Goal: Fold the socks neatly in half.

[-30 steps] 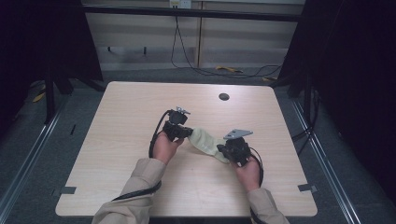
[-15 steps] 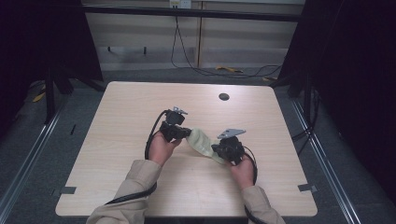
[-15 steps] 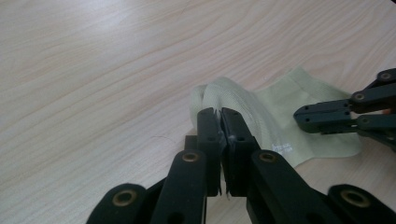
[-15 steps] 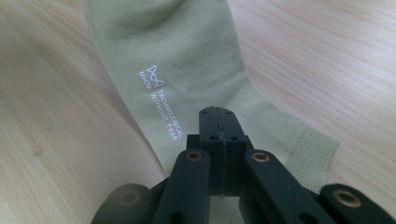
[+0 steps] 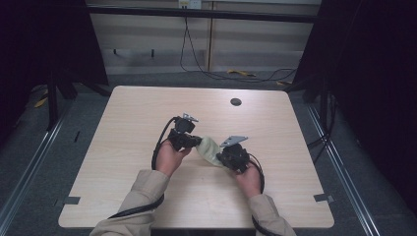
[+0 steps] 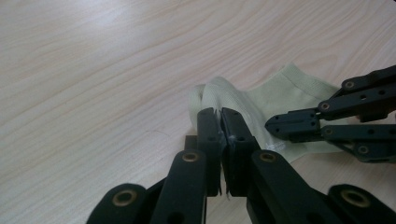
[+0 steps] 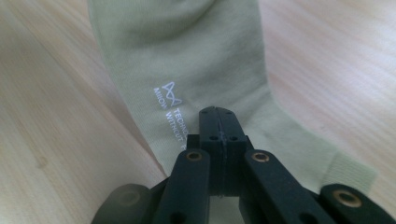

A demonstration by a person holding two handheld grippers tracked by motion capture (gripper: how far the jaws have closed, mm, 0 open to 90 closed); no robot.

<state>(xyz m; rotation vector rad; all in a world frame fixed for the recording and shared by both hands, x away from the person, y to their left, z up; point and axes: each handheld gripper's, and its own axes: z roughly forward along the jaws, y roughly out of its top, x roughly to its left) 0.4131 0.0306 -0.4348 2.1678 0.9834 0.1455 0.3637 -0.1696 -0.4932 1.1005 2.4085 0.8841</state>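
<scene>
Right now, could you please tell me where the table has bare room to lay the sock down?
The table is bare left of the left gripper, right of the right gripper, and behind both, apart from a dark disc. The middle is crowded, where both clamp the sock.

Looking along my right gripper (image 7: 218, 122), I see its two black jaws pressed flat together with no gap, their tips lying on a pale yellow-green knitted sock (image 7: 196, 60), though I cannot tell whether any fabric is pinched between them. The sock runs from the top of the frame down past the jaws to a ribbed edge at the lower right, with small white lettering and a looped logo printed just left of the jaw tips. It lies on a light wood-grain laminate table (image 7: 46, 140), bare on either side.
</scene>
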